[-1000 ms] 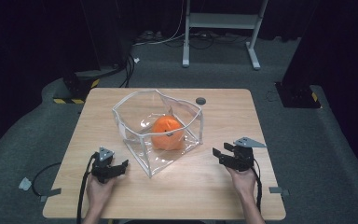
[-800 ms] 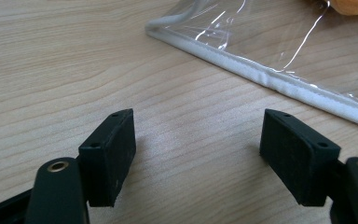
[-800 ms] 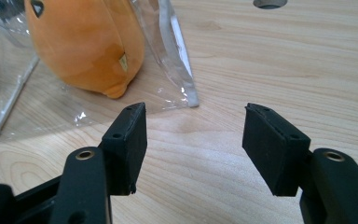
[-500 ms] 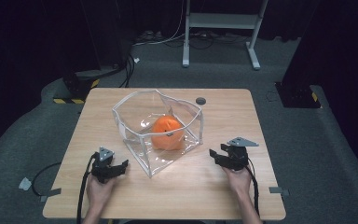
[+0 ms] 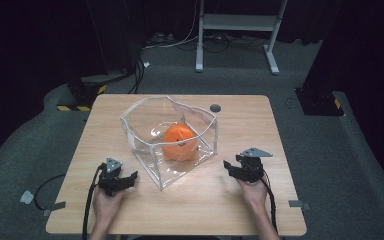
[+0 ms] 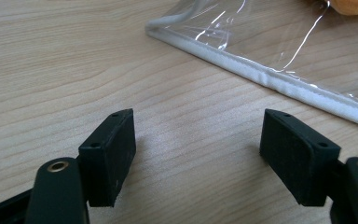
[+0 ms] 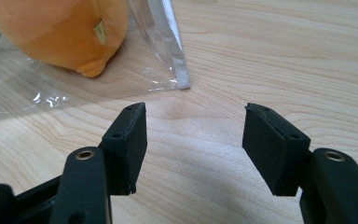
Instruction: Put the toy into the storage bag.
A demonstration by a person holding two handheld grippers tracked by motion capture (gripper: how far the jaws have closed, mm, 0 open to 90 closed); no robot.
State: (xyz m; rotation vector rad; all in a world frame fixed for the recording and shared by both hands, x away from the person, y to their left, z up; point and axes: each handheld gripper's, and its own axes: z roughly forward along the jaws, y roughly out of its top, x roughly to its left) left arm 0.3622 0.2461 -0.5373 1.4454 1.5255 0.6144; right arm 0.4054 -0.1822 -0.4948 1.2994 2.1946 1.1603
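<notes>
A clear plastic bag [image 5: 170, 137] with white-trimmed edges stands open at the middle of the wooden table [image 5: 240, 210], its mouth facing up; inside it, toward the right side, sits an orange plush toy [image 5: 179, 142], resting on the bag's floor. The left gripper [image 5: 125, 180] lies low over the table near the front left, held in the person's left hand [image 5: 105, 202], its jaws spread wide apart with nothing between them; in the left gripper view the left gripper [image 6: 198, 149] points at the bag's white seam [image 6: 270, 77], which runs diagonally just ahead of the jaws but apart from them. The right gripper [image 5: 230, 167] is at the front right, held in the right hand [image 5: 254, 192], near the bag's lower right corner; its jaws also stand apart and hold nothing; in the right gripper view the right gripper [image 7: 193, 147] faces the bag's corner [image 7: 179, 79], with the orange toy [image 7: 60, 32] lying behind the clear film at the upper left. A small dark round disc [image 5: 215, 108] lies on the table just beyond the bag. Cables trail from both grippers toward the table's front edge.
</notes>
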